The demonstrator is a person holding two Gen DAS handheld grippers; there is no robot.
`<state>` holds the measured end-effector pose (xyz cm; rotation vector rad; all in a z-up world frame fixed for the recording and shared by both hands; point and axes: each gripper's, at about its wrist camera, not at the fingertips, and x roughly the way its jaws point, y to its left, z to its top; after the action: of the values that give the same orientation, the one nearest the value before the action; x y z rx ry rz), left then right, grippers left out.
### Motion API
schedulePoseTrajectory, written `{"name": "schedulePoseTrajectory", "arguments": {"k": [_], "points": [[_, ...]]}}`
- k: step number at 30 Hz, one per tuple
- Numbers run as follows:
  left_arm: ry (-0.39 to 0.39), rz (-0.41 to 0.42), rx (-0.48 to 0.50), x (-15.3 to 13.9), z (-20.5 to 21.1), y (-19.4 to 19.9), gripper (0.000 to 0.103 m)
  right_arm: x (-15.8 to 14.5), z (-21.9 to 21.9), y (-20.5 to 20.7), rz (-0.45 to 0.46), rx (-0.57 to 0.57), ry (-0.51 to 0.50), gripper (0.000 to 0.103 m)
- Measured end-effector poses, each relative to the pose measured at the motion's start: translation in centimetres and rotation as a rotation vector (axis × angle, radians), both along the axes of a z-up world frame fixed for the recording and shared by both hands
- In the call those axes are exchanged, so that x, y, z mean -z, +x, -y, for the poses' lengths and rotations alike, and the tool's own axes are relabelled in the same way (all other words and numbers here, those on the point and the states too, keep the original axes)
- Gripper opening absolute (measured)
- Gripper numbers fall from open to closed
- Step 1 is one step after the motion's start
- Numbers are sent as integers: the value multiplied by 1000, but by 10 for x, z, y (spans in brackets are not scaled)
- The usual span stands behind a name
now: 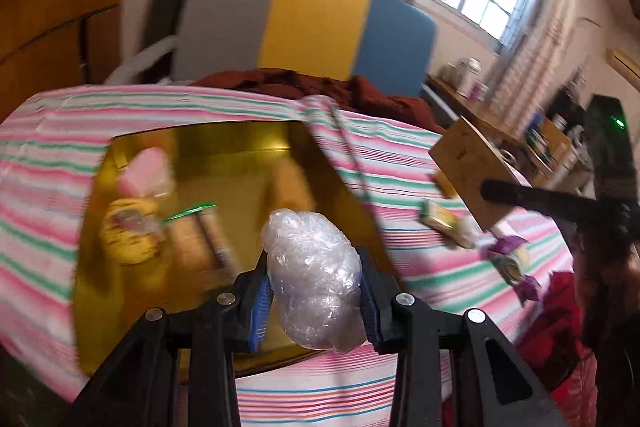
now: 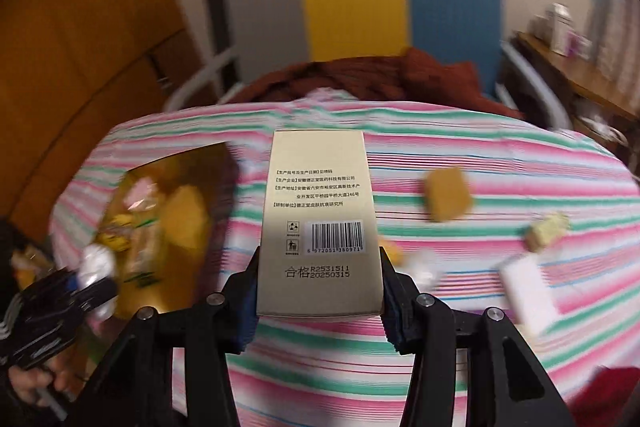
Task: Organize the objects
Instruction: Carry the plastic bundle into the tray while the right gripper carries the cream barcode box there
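Clear plastic bundle [image 1: 316,279] clamped in left claw [image 1: 316,291] above the gold tray [image 1: 352,195]. Beige carton [image 2: 320,223] gripped by right claw [image 2: 320,291] over striped tabletop [image 2: 480,147] (open cloth beyond; scattered items blurred).

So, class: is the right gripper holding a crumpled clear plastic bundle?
No, the right gripper clamps a beige barcoded carton.

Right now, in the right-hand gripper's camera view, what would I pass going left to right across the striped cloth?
The other gripper with a clear plastic bundle → gold tray of packets → beige barcoded box gripped in front → brown block → pale yellow packet, with a white box just below it.
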<state>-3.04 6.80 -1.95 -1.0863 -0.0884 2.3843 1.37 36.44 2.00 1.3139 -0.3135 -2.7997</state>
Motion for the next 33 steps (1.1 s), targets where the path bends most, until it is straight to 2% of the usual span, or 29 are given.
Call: {"name": "schedulePoseTrajectory", "arguments": {"k": [3, 7, 11, 14, 15, 17, 23, 29, 33], "points": [[-16, 3, -78, 5, 27, -4, 38, 4, 38, -8, -2, -80, -39, 50], [-32, 16, -175, 14, 57, -13, 45, 10, 82, -16, 6, -174, -93, 50], [-47, 28, -233, 18, 73, -18, 53, 19, 120, -26, 23, -232, -129, 50], [-45, 35, -251, 20, 81, -18, 54, 30, 137, -35, 46, -243, -144, 52], [-40, 36, -254, 21, 82, -18, 54, 34, 139, -38, 55, -245, -149, 58], [-35, 31, -264, 20, 86, -17, 54, 42, 144, -41, 77, -249, -159, 62], [-56, -23, -277, 7, 82, -10, 54, 54, 150, -33, 102, -257, -151, 64], [-90, -57, -238, -1, 66, -3, 54, 42, 148, -21, 47, -230, -93, 78], [-106, -54, -227, 0, 58, 1, 54, 38, 145, -14, 16, -212, -49, 81]]}}
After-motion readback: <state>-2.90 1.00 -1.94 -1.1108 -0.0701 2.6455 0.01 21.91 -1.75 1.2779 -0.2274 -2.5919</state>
